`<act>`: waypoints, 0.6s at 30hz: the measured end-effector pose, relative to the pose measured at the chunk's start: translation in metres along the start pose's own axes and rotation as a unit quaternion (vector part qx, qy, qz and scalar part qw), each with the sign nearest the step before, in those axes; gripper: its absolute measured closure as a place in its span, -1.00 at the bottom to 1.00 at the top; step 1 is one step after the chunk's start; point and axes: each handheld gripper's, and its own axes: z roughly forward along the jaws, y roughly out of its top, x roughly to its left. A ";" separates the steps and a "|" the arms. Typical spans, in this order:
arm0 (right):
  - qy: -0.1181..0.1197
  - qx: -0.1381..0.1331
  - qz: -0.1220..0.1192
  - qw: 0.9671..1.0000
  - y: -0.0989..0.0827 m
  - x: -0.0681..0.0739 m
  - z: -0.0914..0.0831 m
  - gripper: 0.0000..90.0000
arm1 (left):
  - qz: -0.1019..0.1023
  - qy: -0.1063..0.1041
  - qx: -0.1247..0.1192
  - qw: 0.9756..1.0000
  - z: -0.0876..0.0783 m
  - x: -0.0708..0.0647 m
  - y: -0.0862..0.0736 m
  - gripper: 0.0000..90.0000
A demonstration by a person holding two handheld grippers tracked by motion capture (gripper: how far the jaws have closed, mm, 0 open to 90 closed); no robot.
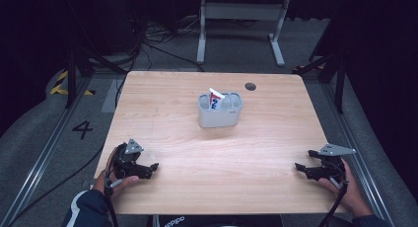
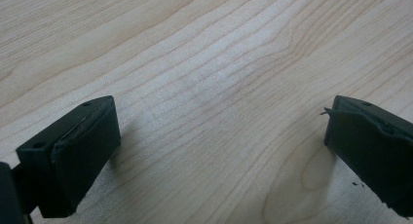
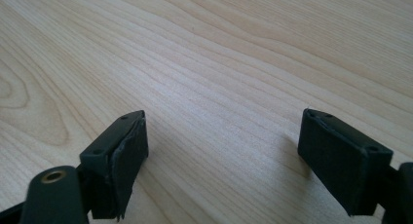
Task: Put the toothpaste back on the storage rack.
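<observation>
Pale wood-grain tabletop (image 1: 172, 113) lies under both our tools. We hold the left gripper (image 2: 221, 151) and right gripper (image 3: 224, 160) with jaws spread wide, bare wood between them. Well ahead of both stands a grey plastic caddy (image 1: 219, 116) holding a white tube (image 1: 216, 97).

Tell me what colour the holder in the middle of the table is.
Light grey; the holder shows best in the high view.

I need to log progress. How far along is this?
Done: a tube already stands in the grey holder mid-table. In hand: nothing; the left gripper and right gripper rest open at the table's near corners, bare wood between their jaws. What is left can't be told.
</observation>
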 end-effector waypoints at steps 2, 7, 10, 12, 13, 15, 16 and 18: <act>0.000 0.000 0.000 1.000 0.000 0.000 0.000 -0.58 | 0.004 0.002 -0.001 1.000 0.000 0.001 0.000 -1.00; -0.004 0.001 0.005 1.000 0.000 0.001 0.000 -0.61 | 0.005 0.002 -0.002 1.000 0.000 0.001 0.000 -1.00; -0.008 0.002 0.011 1.000 0.000 0.001 0.000 -0.65 | -0.001 0.001 -0.001 1.000 0.001 0.000 0.000 -1.00; -0.010 0.003 0.012 1.000 0.000 0.001 0.000 -0.66 | 0.000 0.001 0.000 1.000 0.001 0.000 0.001 -1.00; -0.010 0.003 0.011 1.000 0.000 0.001 0.000 -0.66 | -0.001 0.001 0.000 1.000 0.001 0.000 0.001 -1.00; -0.011 0.003 0.012 1.000 0.000 0.001 0.000 -0.66 | -0.001 0.000 0.000 1.000 0.001 0.000 0.001 -1.00; -0.011 0.003 0.012 1.000 0.000 0.001 0.000 -0.66 | -0.001 0.000 0.000 1.000 0.001 0.000 0.001 -1.00; -0.011 0.003 0.012 1.000 0.000 0.001 0.001 -0.67 | -0.002 0.000 0.000 1.000 0.001 0.000 0.001 -1.00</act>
